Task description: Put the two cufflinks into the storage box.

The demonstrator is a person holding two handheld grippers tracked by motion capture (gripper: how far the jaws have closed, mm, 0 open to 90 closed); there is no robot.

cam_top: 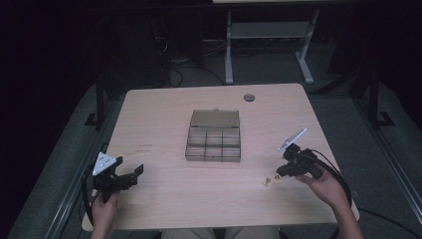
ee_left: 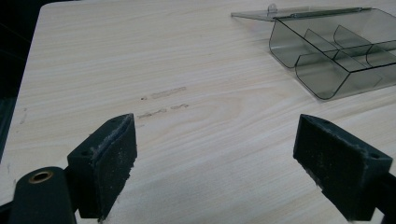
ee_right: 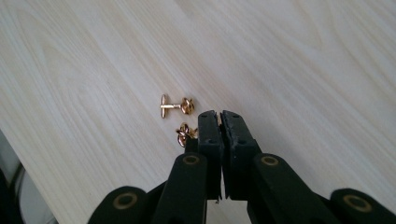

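Two small gold cufflinks lie on the wooden table near its front right. One cufflink [ee_right: 173,106] [cam_top: 266,181] lies free on its side. The other cufflink [ee_right: 183,134] [cam_top: 276,176] rests right against the left jaw of my right gripper [ee_right: 219,116] [cam_top: 282,172], partly hidden by it. That gripper's jaws are pressed together, and I see nothing between them. My left gripper [ee_left: 215,154] [cam_top: 130,175] is held wide open over bare table at the front left, with nothing in it. A smoky clear compartment box [cam_top: 214,144] [ee_left: 327,56] stands mid-table, its lid [cam_top: 215,118] folded back.
A round grey grommet [cam_top: 249,97] sits near the table's far edge. Faint scuff marks [ee_left: 163,93] show on the wood ahead of my left gripper. Table legs and cables [cam_top: 229,55] stand on the dark floor beyond.
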